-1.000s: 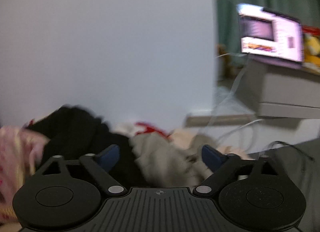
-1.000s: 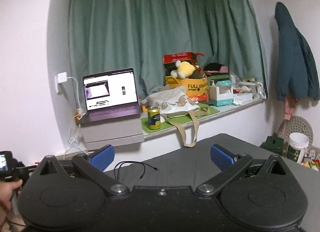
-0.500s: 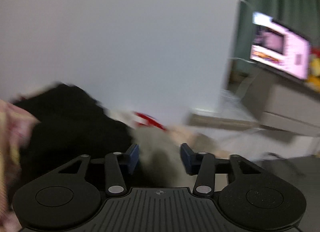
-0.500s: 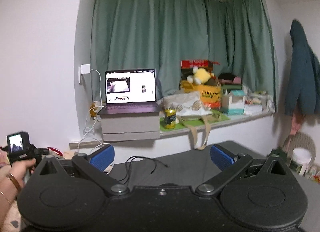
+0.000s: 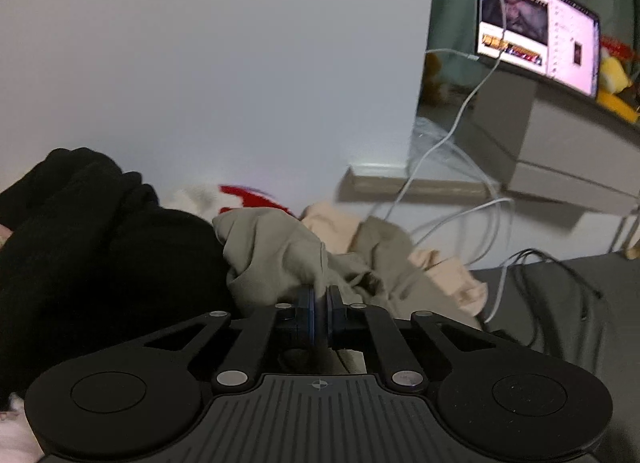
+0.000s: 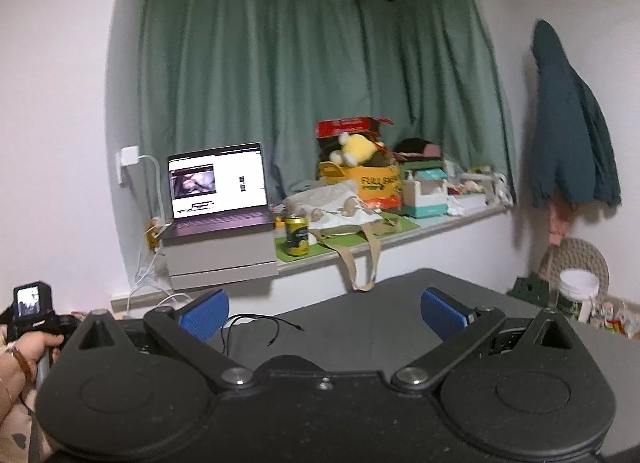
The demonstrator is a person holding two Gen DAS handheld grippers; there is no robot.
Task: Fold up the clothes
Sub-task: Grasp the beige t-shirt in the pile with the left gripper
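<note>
Both wrist views toward laptop (image 6: 218, 183)

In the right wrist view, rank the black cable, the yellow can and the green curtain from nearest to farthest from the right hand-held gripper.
From the right hand-held gripper:
1. Thin black cable, on the dark surface just beyond the fingers, left of centre.
2. Yellow drink can, on the green mat on the ledge.
3. Green fabric curtain, behind the ledge.

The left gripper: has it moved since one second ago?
Yes. The left gripper went forward into the clothes pile, and its jaws, open before, are now shut on the grey-green garment beside the black garment.
</note>
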